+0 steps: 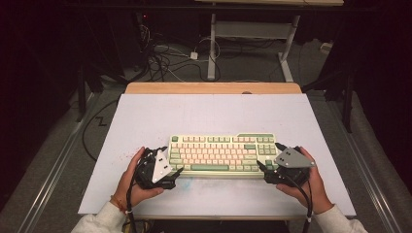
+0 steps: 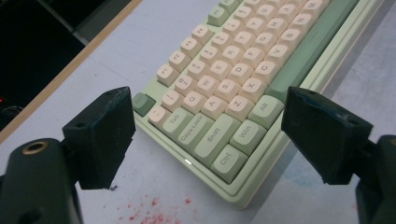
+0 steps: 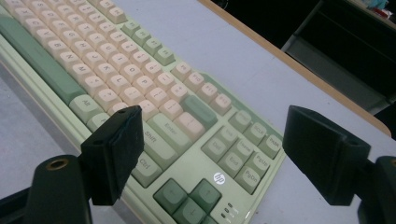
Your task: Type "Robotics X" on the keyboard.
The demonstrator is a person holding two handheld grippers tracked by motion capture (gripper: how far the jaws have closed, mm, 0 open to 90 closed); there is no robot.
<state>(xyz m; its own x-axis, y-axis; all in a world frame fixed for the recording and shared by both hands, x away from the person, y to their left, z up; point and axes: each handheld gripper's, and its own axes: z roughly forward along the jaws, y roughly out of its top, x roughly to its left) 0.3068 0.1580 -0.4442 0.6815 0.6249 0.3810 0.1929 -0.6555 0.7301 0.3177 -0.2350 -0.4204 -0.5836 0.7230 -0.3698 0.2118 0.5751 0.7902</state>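
Here the keyboard (image 1: pixel 221 156) lies flat on the pale board (image 1: pixel 145 116) that covers the table, in the near half and roughly centred between your two hands. Its long axis runs left to right across the board, parallel to the near edge; the space bar row faces you and the function row points away, toward the wooden strip (image 1: pixel 214 88) at the far edge. Your left gripper (image 1: pixel 167 164) sits at the keyboard's left short end, jaws spread apart and holding nothing. In the left gripper view the near-left corner with the Ctrl (image 2: pixel 228 163), Win and Shift keys lies between the two black jaws, and neither jaw is seen touching the case. Your right gripper (image 1: pixel 270 156) sits at the right short end, likewise open and empty. In the right gripper view the near-right corner, with the arrow keys (image 3: pixel 189 199) and the small round logo (image 3: pixel 219 178), lies between its jaws; one jaw overlaps the Shift and Ctrl keys in that picture, but contact cannot be told. Both grippers point inward toward the keyboard, one at each end. Some red specks (image 2: pixel 149 212) mark the board just beside the left corner.
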